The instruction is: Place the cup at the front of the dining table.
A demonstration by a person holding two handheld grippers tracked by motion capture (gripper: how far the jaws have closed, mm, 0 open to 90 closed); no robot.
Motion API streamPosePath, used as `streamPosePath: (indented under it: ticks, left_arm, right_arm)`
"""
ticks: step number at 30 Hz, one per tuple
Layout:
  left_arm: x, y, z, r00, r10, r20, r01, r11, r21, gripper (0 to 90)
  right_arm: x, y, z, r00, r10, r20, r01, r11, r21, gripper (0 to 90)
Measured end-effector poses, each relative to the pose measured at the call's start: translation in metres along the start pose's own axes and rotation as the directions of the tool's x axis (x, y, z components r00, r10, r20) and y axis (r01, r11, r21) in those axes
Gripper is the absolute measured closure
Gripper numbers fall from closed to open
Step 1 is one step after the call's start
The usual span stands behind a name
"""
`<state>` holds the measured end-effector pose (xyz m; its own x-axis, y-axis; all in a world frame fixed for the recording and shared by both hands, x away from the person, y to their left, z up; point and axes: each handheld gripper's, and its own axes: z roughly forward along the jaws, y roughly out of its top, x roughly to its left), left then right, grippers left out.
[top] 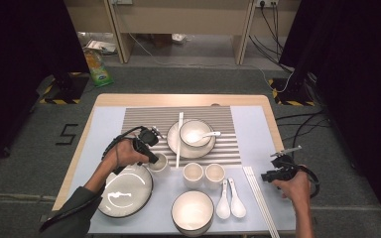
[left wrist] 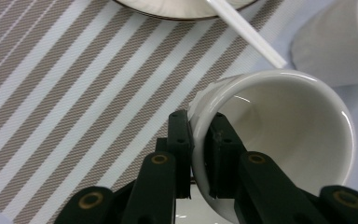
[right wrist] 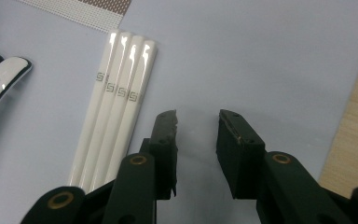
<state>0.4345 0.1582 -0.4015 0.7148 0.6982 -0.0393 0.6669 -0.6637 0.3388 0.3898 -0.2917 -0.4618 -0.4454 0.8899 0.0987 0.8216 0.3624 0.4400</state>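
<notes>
Two grippers | left gripper [left wrist: 198, 154] jaws clamp cup [left wrist: 279, 140] rim | right gripper [right wrist: 196, 154] jaws apart | striped mat [left wrist: 74, 93]

the high view is softly lit from above: the worktop [top: 258, 124] is evenly bright while both sides fall into near black. a glare streak sits on the large plate [top: 125, 191]. the picture is low in detail and slightly soft. in the left gripper view the cup [left wrist: 279, 135] rim gleams and the near jaws blur. in the right gripper view the chopsticks [right wrist: 116, 98] carry small highlights.
</notes>
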Motion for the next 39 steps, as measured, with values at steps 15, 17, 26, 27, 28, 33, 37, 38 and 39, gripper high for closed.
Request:
streamPosePath:
  ticks: [15,17,26,27,28,33,37,38,39]
  left_arm:
    - [0.02,0.013,0.011,0.9973,-0.069,-0.025,0.069,0.9973,0.023,81.3]
    - [0.022,0.014,0.012,0.9969,-0.074,-0.028,0.075,0.9968,0.028,81.3]
    - [0.028,0.018,0.021,0.9936,-0.103,-0.047,0.105,0.9936,0.042,81.0]
    - [0.028,0.018,0.022,0.9928,-0.11,-0.048,0.112,0.9928,0.042,80.9]
    - [0.028,0.019,0.024,0.992,-0.117,-0.047,0.119,0.9918,0.046,80.9]
    - [0.029,0.019,0.024,0.9912,-0.123,-0.047,0.125,0.9913,0.04,80.8]
    - [0.028,0.02,0.024,0.9904,-0.126,-0.056,0.129,0.991,0.038,80.8]
    - [0.028,0.02,0.024,0.9908,-0.121,-0.061,0.123,0.9917,0.038,80.8]
    - [0.028,0.02,0.024,0.9907,-0.121,-0.063,0.123,0.9918,0.035,80.8]
  right_arm:
    - [-0.002,-0.001,0.0,0.9999,0.006,-0.015,-0.006,1.0,-0.008,67.6]
    - [-0.002,-0.001,0.0,0.9999,0.006,-0.014,-0.006,1.0,-0.008,67.6]
    - [-0.002,-0.001,0.0,0.9999,0.002,-0.011,-0.002,1.0,-0.008,67.5]
    - [-0.001,-0.001,0.0,0.9999,0.004,-0.011,-0.004,1.0,-0.006,67.6]
    - [-0.001,-0.001,0.0,0.9999,0.003,-0.01,-0.003,1.0,-0.004,67.6]
    - [-0.002,-0.001,0.0,1.0,0.0,-0.01,0.0,1.0,-0.005,67.5]
    - [-0.001,0.0,0.0,1.0,0.004,-0.008,-0.004,1.0,-0.003,67.5]
    - [0.0,0.0,0.0,1.0,0.003,-0.006,-0.003,1.0,-0.002,67.5]
    - [0.0,0.0,0.0,1.0,0.003,-0.006,-0.003,1.0,-0.002,67.5]
